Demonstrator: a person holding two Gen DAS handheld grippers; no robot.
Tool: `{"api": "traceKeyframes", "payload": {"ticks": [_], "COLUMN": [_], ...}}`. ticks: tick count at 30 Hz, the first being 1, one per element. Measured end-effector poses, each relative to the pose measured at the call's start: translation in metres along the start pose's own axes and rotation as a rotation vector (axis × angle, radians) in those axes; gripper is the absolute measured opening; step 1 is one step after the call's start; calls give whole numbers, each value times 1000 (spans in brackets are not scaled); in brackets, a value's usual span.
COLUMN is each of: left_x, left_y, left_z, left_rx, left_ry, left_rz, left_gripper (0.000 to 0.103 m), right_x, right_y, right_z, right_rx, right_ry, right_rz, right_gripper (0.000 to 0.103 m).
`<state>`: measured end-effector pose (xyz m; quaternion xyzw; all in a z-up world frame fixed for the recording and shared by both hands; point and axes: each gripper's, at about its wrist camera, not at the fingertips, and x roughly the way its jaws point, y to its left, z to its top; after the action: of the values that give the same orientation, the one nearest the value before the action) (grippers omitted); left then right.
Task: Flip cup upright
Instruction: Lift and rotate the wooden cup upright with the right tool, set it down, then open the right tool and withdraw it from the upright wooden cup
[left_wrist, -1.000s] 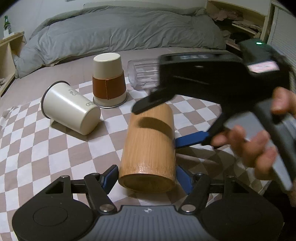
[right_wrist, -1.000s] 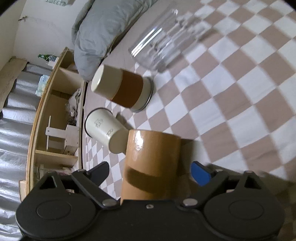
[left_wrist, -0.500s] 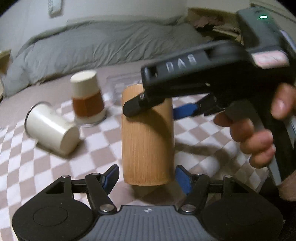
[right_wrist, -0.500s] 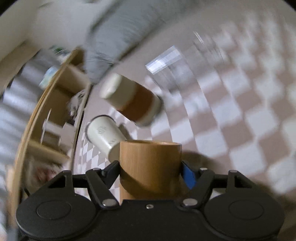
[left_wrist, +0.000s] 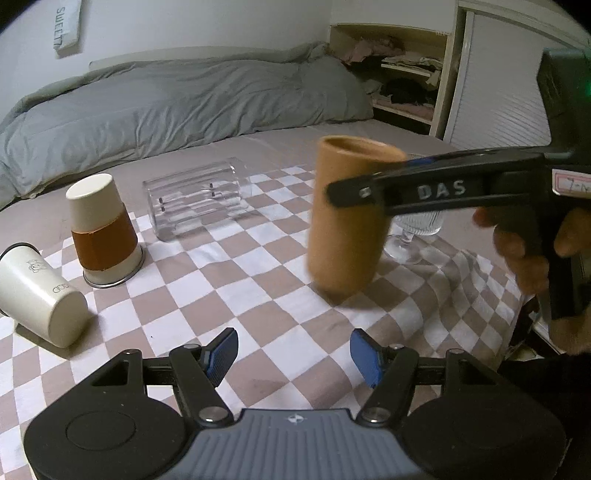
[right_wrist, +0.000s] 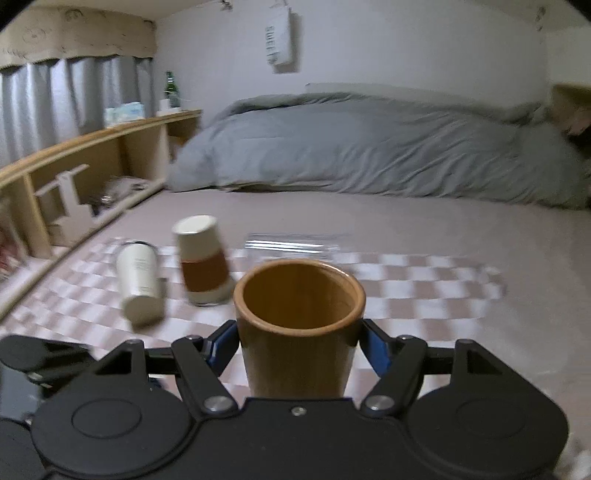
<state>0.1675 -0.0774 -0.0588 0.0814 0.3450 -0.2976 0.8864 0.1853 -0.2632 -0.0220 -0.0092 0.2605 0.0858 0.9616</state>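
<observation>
Since the earlier frames, the tall cylindrical bamboo cup (left_wrist: 345, 221) is turning mouth-up, the right gripper (right_wrist: 299, 345) clamping its fingers (right_wrist: 221, 345) on its sides just above the checkered cloth (left_wrist: 229, 280) on the bed. The left gripper (left_wrist: 291, 356) is hovering nearby, fingers (left_wrist: 221, 354) spread apart and holding nothing.

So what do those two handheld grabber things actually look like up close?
Both are matte black plastic. The left gripper has blue ribbed fingers on jointed black links with silver pivot screws and round discs. The right gripper matches, bears raised "DAS" lettering, a green light, and a bare hand holds it.
</observation>
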Motion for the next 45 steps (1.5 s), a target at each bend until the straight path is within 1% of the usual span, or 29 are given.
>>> {"api": "traceKeyframes", "payload": {"ticks": [4, 7, 11, 14, 19, 31, 32, 33, 35, 36, 38, 39, 41, 43, 45], "left_x": [1, -2, -4, -6, -7, -12, -13, -15, -19, -22, -28, -31, -39, -49, -60], "left_y": [4, 4, 2, 2, 2, 3, 3, 3, 3, 3, 2, 2, -1, -3, -6], "left_z": [0, 1, 2, 2, 2, 3, 3, 3, 4, 4, 6, 7, 8, 10, 11], "left_rx": [-24, -42, -52, -49, -52, -57, -58, -61, -69, -74, -82, -86, -92, -99, -105], "left_ry": [-7, -21, -33, -39, -43, -52, -55, -59, -69, -76, -90, -100, -119, -147, -180], "left_rz": [1, 0, -2, -1, -1, 2, 6, 8, 11, 11, 12, 16, 26, 43, 69], "left_gripper": [67, 67, 67, 67, 67, 68, 69, 69, 69, 69, 70, 70, 76, 91, 97], "right_x": [0, 2, 8, 7, 2, -1, -2, -3, -10, -15, -24, -29, -39, -50, -62], "right_y": [-13, -20, -26, -24, -23, -23, -24, -25, -25, -23, -18, -17, -16, -14, -13], "right_z": [-6, -12, -22, -28, -34, -31, -31, -31, -32, -32, -32, -31, -31, -28, -27], "right_rx": [-21, -42, -6, -20, -23, -6, 1, 9, 26, 21, 7, 7, 15, 29, 45], "right_ry": [-32, -26, 17, -6, -13, -14, -14, -17, -37, -42, -59, -62, -64, -68, -75], "right_rz": [-65, -93, -69, -68, -71, -72, -74, -75, -38, -44, -42, -41, -38, -48, -59], "right_gripper": [72, 72, 72, 72, 72, 72, 73, 83, 97, 99, 99, 100, 100, 101, 103]}}
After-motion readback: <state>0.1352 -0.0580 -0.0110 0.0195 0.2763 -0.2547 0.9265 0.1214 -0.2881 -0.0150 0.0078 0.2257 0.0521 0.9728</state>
